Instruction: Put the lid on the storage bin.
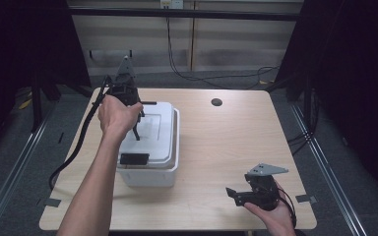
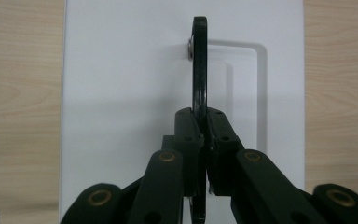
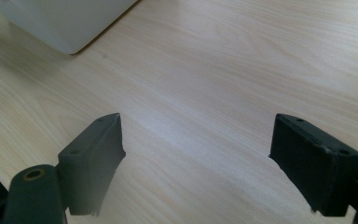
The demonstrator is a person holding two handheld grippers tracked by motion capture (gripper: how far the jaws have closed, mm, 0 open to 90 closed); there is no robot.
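The left gripper (image 1: 137, 129) hangs over the white rectangular plastic storage box (image 1: 150, 174), which sits on the left half of the pale wood-grain counter (image 1: 226, 142). Its 2 black fingers (image 2: 190, 140) are clenched on the thin black metal handle (image 2: 199, 65) that stands upright on edge from the box's white moulded lid (image 2: 121, 93). In the left gripper view the handle runs straight away from the fingers, its rounded far end pinned to the lid by a small silver rivet (image 2: 189, 46). A shallow rectangular recess (image 2: 256, 93) in the lid lies just to the right of the fingers and the handle. In the high view a black rectangular latch (image 1: 134, 159) sits at the lid's near edge, on the person's side of the fingers.

The right gripper (image 1: 234, 194) rests in the person's hand near the counter's front right corner, well apart from the box. Its 2 fingers (image 3: 95, 158) stand wide and released, with bare wood between them; a corner of the white box shows beyond and to the left of the fingers in the right gripper view.

No brand, label or writing can be read on the box, the lid or the grippers.
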